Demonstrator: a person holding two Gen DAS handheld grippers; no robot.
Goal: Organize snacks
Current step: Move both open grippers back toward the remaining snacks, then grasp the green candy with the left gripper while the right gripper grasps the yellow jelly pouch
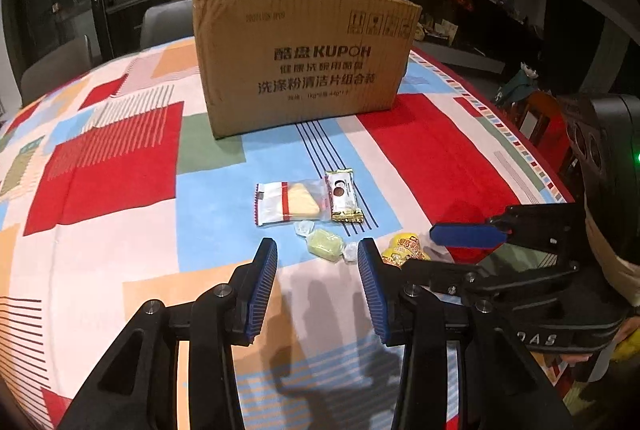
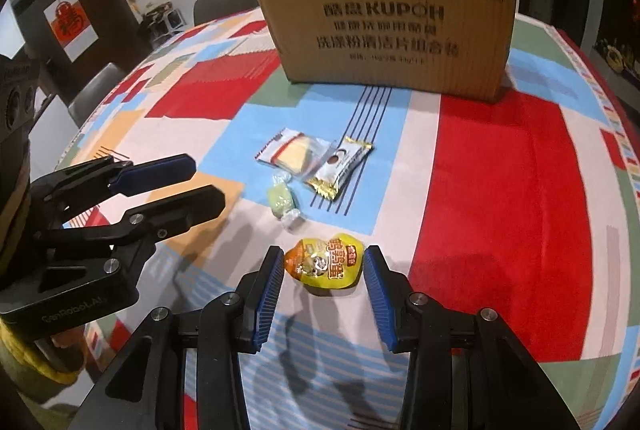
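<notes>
A green wrapped candy [image 1: 325, 245] [image 2: 282, 201] lies on the patterned tablecloth just ahead of my open left gripper [image 1: 318, 249]. A yellow snack packet [image 2: 326, 261] [image 1: 404, 248] lies between the open fingers of my right gripper [image 2: 324, 258], not clamped. A clear-and-white packet with a yellow wedge [image 1: 289, 203] [image 2: 290, 150] and a silver-gold packet [image 1: 343, 196] [image 2: 340, 166] lie side by side further ahead. An open cardboard box [image 1: 304, 58] [image 2: 392, 18] stands at the back. The right gripper [image 1: 444, 250] shows in the left view, and the left gripper [image 2: 196, 182] in the right view.
The table [image 1: 440, 150] is round with a red, blue and white cloth; its edge curves away at right [image 1: 532, 146]. Grey chairs [image 1: 52, 70] stand behind it on the left. Dark cabinets and shelves line the room behind.
</notes>
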